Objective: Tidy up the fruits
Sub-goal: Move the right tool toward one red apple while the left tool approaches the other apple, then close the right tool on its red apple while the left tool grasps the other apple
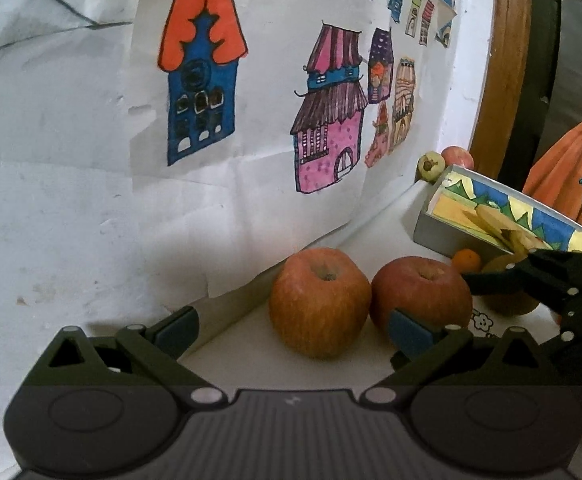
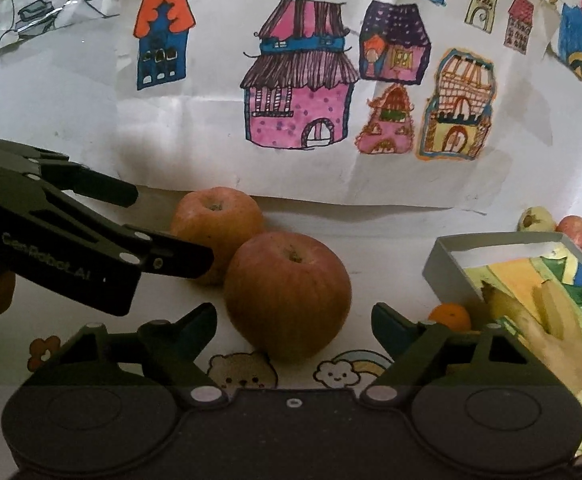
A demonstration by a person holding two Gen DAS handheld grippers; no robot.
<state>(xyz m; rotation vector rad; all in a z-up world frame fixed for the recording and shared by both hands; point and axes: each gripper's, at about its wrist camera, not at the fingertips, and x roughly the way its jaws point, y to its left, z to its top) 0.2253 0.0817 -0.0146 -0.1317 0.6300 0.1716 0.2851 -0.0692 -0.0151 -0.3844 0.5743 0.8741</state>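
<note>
The fruit sat on a white tabletop (image 2: 391, 232) pushed against a white wall (image 1: 51, 208). Near the right wrist camera the tabletop carried cartoon prints of a bear, a smiling cloud and a flower. A large creased sheet of paper (image 2: 331, 168) with coloured drawings of houses covered the wall down to table level, and more drawings hung above it. At the far right of the left wrist view stood a wooden frame (image 1: 507, 60), with an orange dress shape beyond it.

Two red apples stood touching each other close to the wall: the far apple (image 2: 217, 220) behind, the near apple (image 2: 287, 292) in front. To their right lay a shallow grey box (image 2: 451, 264) lined with coloured paper, bananas (image 2: 531, 320) resting in it. A small orange (image 2: 450, 316) sat just outside the box's near corner. Behind the box, against the wall, were a pale green fruit (image 2: 535, 218) and another red apple (image 2: 577, 230).

The left gripper (image 1: 291, 336) had its fingers spread wide and held nothing, the far apple in the gap between them. The right gripper (image 2: 293, 330) was likewise spread wide and empty, with the near apple between its fingertips but touching neither.
</note>
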